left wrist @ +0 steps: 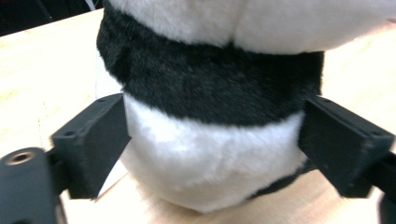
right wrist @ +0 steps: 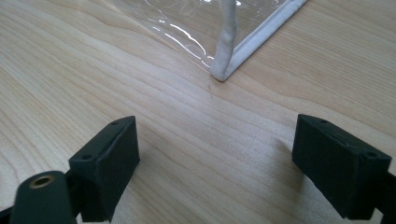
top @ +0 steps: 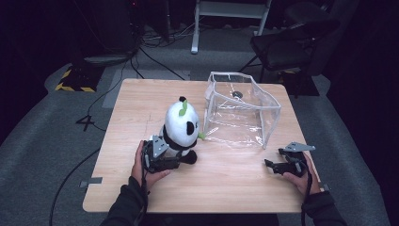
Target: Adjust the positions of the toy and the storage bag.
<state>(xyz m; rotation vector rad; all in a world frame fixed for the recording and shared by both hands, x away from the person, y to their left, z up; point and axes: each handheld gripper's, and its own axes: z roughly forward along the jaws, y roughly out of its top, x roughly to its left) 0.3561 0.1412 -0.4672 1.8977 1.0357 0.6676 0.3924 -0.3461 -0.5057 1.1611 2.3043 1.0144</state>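
A black-and-white panda plush with a green sprout on its head stands upright left of the table's middle. My left gripper reaches in from the left at its lower body. In the left gripper view both pads touch the white belly fur, one on each side, just under the black band. My right gripper rests open near the table's front right with bare wood between its jaws. A clear plastic bag with white edging stands open behind it; its near corner lies ahead of the right jaws.
The wooden table holds the plush and the clear bag. A black chair and a white frame stand on the grey floor behind the table, with cables running across it.
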